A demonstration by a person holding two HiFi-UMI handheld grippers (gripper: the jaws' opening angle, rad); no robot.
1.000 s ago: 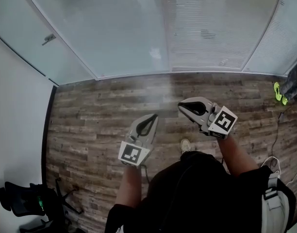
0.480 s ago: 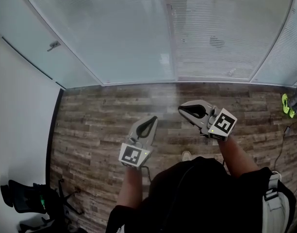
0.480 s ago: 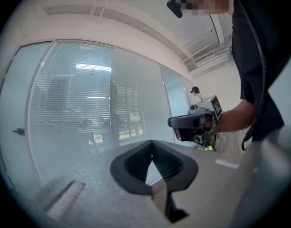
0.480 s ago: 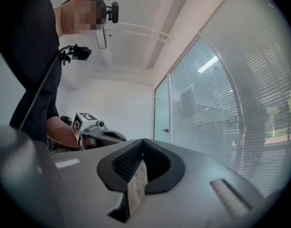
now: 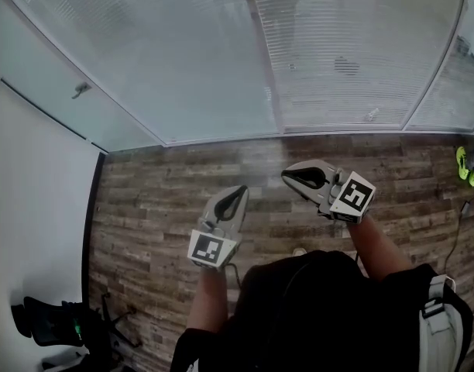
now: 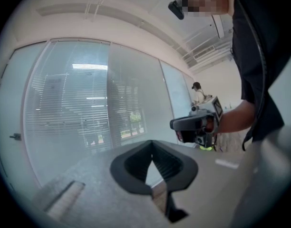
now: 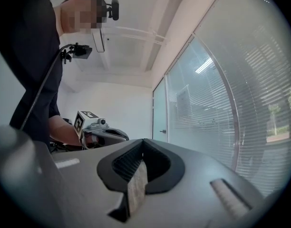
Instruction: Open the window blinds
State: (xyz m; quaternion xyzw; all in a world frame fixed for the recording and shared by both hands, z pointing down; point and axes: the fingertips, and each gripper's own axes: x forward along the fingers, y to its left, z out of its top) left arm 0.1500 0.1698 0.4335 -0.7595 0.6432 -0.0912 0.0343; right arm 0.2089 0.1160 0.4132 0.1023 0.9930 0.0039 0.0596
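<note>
Big glass wall point(image 5: 214, 76) right across the far side, and the blinds point(image 5: 341, 53) are down over its panes, slats running level, daylight showing between them in the right gripper view. They're well apart from me, with nothing of mine touching them. Wooden floor point(image 5: 159, 200) stretches between me and the glass. Plain white wall point(image 5: 32, 208) runs down the left. Dark office chair point(image 5: 55, 324) sits in the near left corner.

Now my hands, both held out over the floor. Left gripper point(image 5: 240, 190) points toward the glass, its fingers pressed together at the tips with nothing between them. Right gripper point(image 5: 288, 176) is just beside it, pointing leftward, fingers also pressed together and empty. Each one shows up in the other's view.

Small door handle point(image 5: 80, 90) on the far left pane. Bright green shoe point(image 5: 463, 160) at the right edge.
</note>
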